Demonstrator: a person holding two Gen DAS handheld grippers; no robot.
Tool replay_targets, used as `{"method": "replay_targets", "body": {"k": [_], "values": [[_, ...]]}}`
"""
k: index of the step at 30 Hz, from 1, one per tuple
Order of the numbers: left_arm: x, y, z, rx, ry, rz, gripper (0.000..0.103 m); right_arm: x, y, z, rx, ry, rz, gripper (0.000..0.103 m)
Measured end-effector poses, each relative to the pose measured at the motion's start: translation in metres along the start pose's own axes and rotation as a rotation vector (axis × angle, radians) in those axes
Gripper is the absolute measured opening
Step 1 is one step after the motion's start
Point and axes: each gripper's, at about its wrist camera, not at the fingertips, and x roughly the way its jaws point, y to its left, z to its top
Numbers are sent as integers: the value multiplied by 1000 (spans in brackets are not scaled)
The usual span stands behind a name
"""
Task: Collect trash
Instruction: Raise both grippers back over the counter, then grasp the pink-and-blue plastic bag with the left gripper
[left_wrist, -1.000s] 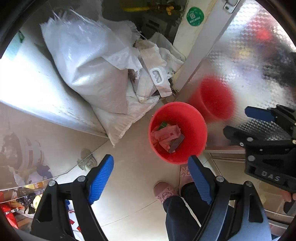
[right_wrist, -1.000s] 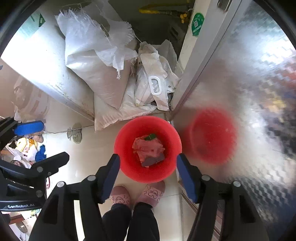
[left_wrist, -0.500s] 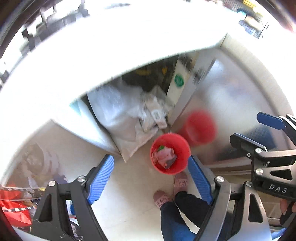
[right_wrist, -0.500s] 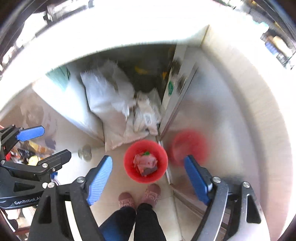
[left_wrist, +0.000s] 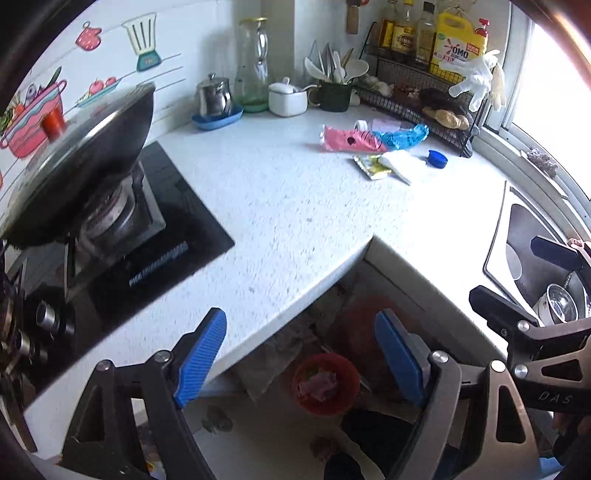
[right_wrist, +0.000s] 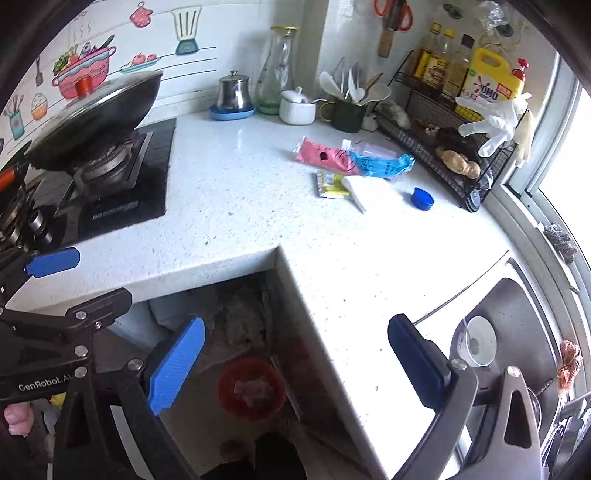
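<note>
Overhead, speckled white kitchen countertop (right_wrist: 258, 206)

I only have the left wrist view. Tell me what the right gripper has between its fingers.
Observer: Nothing. The right gripper is empty, its jaws opening above the counter edge.
Operator: Report what hangs above the spoons.
Observer: Red-handled scissors, mostly cut off in your view.
Operator: Say what holds the left gripper.
Observer: A hand, just visible at the lower left of the right wrist view.
</note>
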Motion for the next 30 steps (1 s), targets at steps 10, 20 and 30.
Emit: {"method": "replay_targets", "body": {"k": [10,20,30], "values": [[38,-42,95,136,-18,-39,82,23,-55,54,100,-39,-45,102],[101,-70,174,182,47,-78,82,74,-107,106,175,26,-4,102],[170,-86,236,293,135,-153,81,122,-134,143,222,81,-6,102]]}}
